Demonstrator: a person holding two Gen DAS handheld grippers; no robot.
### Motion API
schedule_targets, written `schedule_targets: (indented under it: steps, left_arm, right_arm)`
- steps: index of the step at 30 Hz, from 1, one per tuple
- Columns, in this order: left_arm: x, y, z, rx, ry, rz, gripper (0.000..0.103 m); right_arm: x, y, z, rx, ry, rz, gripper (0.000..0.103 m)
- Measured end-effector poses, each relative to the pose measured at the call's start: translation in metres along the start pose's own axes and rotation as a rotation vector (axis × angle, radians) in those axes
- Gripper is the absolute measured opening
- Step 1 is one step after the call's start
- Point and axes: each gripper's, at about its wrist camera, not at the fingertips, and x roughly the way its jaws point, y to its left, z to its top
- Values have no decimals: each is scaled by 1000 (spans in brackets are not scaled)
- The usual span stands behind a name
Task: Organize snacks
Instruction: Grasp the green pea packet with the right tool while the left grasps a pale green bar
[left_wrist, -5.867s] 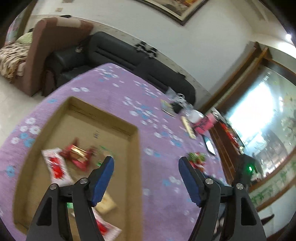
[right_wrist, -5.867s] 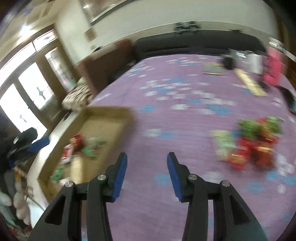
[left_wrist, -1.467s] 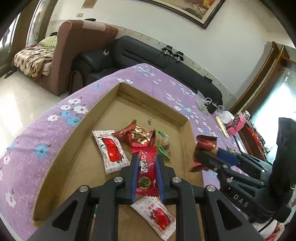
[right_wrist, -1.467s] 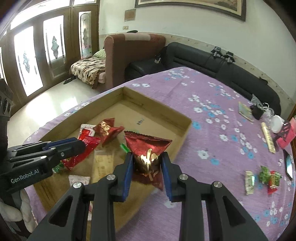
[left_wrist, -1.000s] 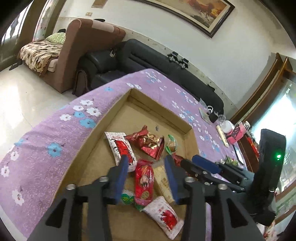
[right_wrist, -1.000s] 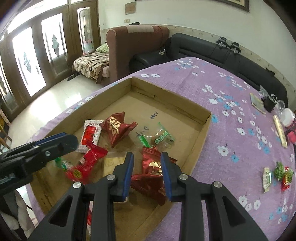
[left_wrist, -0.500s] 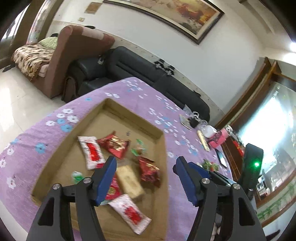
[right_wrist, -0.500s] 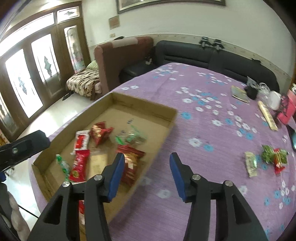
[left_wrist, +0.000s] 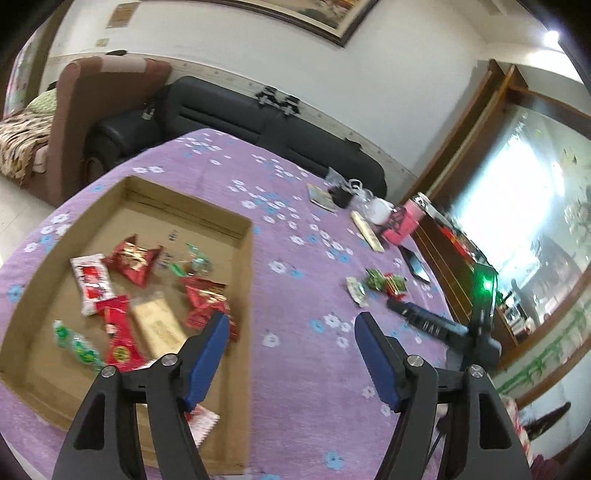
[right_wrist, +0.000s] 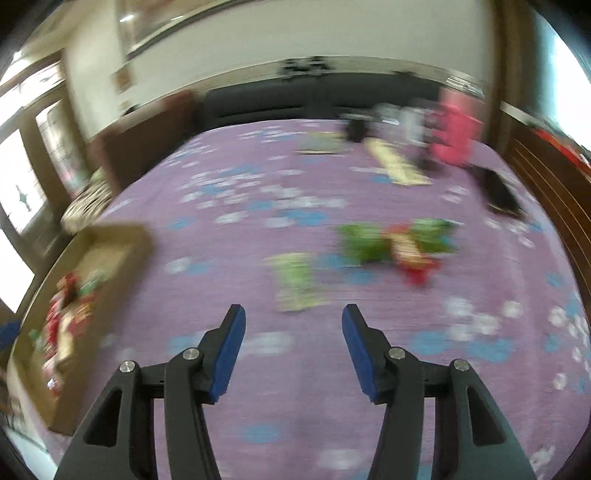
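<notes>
Snacks on tablecloth just ahead of gaping right hand-held gripper

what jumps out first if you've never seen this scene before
A shallow cardboard box full of red and green snack packets sits at the left of a purple flowered tablecloth. A few loose snacks lie further right, and both grippers, left and right, hang open and empty.

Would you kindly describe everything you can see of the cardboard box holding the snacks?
The cardboard box is a shallow, open-topped tray of plain brown cardboard with low upright walls, lying flat on the purple flowered tablecloth. Inside lie several wrapped snacks: red packets, a white-and-red packet, green-wrapped candies and a tan bar. Small dark markings show on its floor. The open left gripper hangs above its near right corner, not touching it.
</notes>
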Motion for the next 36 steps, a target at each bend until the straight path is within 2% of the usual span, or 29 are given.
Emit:
schedule_targets:
  steps: [4, 7, 8, 12, 15, 19, 21, 25, 26, 27, 28, 36]
  left_arm:
    - [14, -15, -5, 29, 38, -21, 75]
    - [25, -23, -8, 36, 68, -32, 75]
    - [29, -25, -9, 41, 76, -33, 75]
    - [37, -34, -12, 61, 101, -40, 75]
    - [41, -40, -13, 73, 113, -41, 75]
    - [43, -45, -14, 90, 120, -45, 75]
    - [43, -45, -15, 95, 123, -45, 75]
    - [43, -44, -15, 104, 127, -46, 75]
    - [44, -44, -15, 105, 128, -45, 75]
    - [46, -44, -15, 104, 132, -46, 75]
    - [47, -44, -15, 102, 134, -46, 75]
    - [64, -55, -12, 110, 168, -62, 75]
  right_arm:
    - [2, -76, 6, 172, 5, -58, 53]
    - [7, -103, 10, 241, 17, -55, 53]
    - [10, -108, 13, 258, 19, -29, 53]
    - [21, -100, 27, 264, 21, 80, 53]
    - [34, -81, 40, 258, 37, 126, 53]
    - [56, -54, 59, 172, 50, 84, 53]
    - [75, -41, 67, 110, 87, 46, 53]
    - [102, -37, 66, 62, 153, -17, 53]
    - [105, -36, 63, 53, 163, -22, 48]
    - [104, -35, 61, 46, 161, -33, 39]
    - [101, -35, 58, 43, 154, -27, 37]
    - [62, -36, 29, 61, 148, 34, 35]
